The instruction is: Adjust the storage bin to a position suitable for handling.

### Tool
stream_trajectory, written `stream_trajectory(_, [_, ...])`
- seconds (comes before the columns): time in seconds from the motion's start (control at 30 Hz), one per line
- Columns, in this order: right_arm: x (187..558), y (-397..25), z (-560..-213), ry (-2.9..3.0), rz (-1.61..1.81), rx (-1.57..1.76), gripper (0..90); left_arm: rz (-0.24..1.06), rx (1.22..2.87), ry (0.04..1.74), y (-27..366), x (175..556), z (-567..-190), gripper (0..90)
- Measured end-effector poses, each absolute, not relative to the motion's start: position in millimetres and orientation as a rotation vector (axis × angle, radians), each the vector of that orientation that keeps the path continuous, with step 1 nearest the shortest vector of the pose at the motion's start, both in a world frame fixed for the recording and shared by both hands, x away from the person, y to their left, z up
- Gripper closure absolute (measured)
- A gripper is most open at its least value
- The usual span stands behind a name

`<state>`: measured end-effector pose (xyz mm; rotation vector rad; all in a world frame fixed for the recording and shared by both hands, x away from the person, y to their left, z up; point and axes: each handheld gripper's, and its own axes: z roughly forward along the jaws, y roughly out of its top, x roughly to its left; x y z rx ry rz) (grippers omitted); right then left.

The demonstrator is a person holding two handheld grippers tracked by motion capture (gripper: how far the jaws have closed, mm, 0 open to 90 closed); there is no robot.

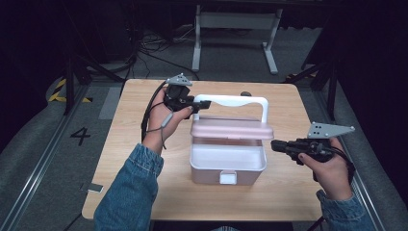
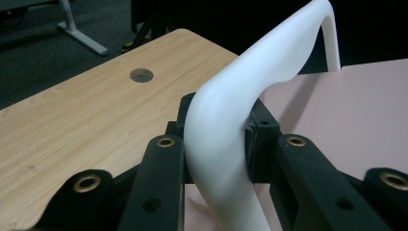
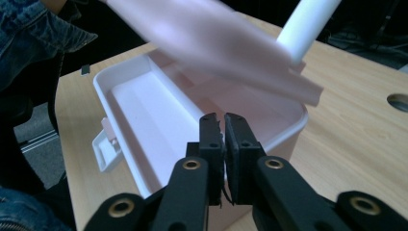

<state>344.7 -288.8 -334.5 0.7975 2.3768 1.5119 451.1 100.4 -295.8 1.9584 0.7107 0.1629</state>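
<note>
The pink storage box (image 1: 227, 166) sits mid-table (image 1: 139, 192), its lid (image 1: 232, 128) raised partway; the left gripper (image 1: 204, 103) is clamped on the white handle (image 1: 231, 100) at its left corner (the jaws pinch the bend squarely); the right gripper (image 1: 275, 144) hovers just beside the box's right wall, jaws pressed together on nothing. Judged step: swinging the lid on its hinge; the next move probably calls for a steady arc and a firm grip.

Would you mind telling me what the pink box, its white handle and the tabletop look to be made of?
Pink box: probably moulded plastic, matte, with thin even walls and rounded corners. White handle: likely plastic too, smooth with a soft sheen. Tabletop: light wood grain, possibly laminate rather than solid wood; I cannot tell which.
</note>
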Motion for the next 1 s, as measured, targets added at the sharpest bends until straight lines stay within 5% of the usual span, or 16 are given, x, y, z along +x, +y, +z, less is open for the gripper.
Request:
stream_trajectory(0.2, [349,-278,-339,2.352,1.566,0.781,90.0,0.175,1.943,0.674,100,446,-300,65.6])
stream_trajectory(0.43, [348,-275,-339,2.326,1.583,0.773,90.0,0.259,1.932,0.623,108,435,-298,35.1])
stream_trajectory(1.0, [347,-271,-336,2.299,1.646,0.786,90.0,0.353,2.010,0.637,169,383,-300,28.5])
